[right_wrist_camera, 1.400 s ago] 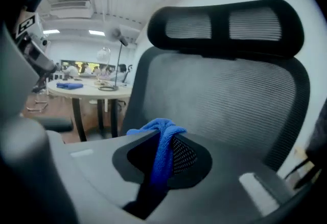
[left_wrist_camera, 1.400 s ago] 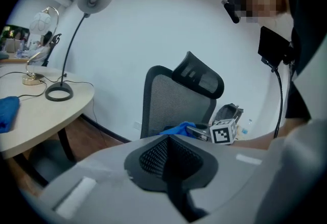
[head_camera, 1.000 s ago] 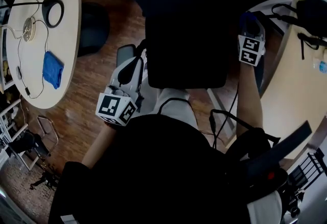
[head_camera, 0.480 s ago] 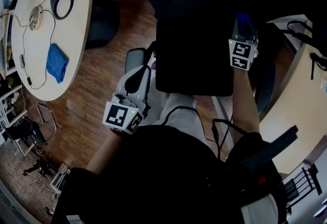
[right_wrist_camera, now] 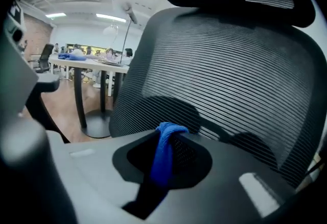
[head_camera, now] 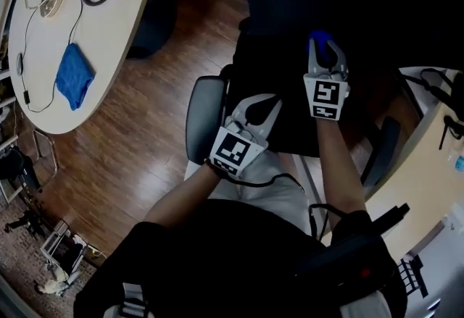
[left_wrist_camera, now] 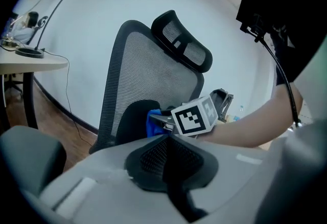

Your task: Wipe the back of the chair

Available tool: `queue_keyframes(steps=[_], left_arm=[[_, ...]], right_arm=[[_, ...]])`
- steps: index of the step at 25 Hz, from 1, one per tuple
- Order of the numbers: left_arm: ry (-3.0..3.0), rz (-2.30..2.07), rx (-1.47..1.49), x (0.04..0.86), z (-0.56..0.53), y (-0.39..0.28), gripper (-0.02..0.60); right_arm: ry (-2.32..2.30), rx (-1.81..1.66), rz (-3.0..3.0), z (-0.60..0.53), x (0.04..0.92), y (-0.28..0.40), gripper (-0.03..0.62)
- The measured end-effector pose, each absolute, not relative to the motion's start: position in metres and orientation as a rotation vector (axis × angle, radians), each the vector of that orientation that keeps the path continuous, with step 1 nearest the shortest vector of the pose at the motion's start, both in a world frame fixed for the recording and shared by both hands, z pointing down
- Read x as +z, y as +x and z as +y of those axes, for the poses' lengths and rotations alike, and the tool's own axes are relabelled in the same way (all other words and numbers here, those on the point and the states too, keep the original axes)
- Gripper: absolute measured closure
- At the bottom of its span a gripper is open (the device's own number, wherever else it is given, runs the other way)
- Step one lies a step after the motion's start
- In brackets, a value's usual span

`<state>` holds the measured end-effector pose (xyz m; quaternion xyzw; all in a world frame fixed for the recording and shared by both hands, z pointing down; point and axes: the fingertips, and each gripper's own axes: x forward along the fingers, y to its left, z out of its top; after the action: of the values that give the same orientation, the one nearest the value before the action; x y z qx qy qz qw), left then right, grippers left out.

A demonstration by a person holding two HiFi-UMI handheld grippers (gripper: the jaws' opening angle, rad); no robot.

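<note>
Mesh chair back point(right_wrist_camera: 219, 65) — black, ribbed, blue cloth point(right_wrist_camera: 164, 154) near

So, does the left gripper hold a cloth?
No, the left gripper is shut and empty; the blue cloth is clamped in the right gripper.

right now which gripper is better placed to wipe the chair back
Right. The right gripper is shut on the blue cloth close to the mesh backrest; the left gripper is shut and empty.

The black mesh office chair point(right_wrist_camera: 225, 65) has a finely grey-striped back; bright blue cloth point(right_wrist_camera: 164, 156) before it; reddish-brown wooden floor point(head_camera: 145, 128) beneath.
</note>
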<state>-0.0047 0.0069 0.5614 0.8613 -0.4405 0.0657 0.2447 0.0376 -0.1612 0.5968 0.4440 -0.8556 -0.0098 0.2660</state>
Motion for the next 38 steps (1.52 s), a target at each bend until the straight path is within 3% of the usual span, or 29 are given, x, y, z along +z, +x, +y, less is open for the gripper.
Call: queue_keyframes(steps=[11, 17, 21, 28, 38], left_arm=[[2.318, -1.226, 0.141, 0.582, 0.011, -0.009, 0.578], [2.436, -1.196, 0.258, 0.589, 0.024, -0.002, 0.58], [2.469, -1.27, 0.203, 0.58, 0.013, -0.018, 0.581], [2.484, -1.173, 0.146, 0.571, -0.005, -0.015, 0.577], [2.487, -1.154, 0.261, 0.573, -0.037, -0.026, 0.577]], right_arm=[[0.548, -0.094, -2.628, -0.125, 0.599, -0.143, 0.553], [0.434, -0.034, -2.739, -0.123, 0.574, -0.159, 0.553], [0.66, -0.027, -2.729, -0.121, 0.558, -0.087, 0.553], [1.208, 0.132, -2.311, -0.131, 0.596, 0.145, 0.553], [1.712, 0.099, -1.803, -0.121, 0.603, 0.268, 0.553]])
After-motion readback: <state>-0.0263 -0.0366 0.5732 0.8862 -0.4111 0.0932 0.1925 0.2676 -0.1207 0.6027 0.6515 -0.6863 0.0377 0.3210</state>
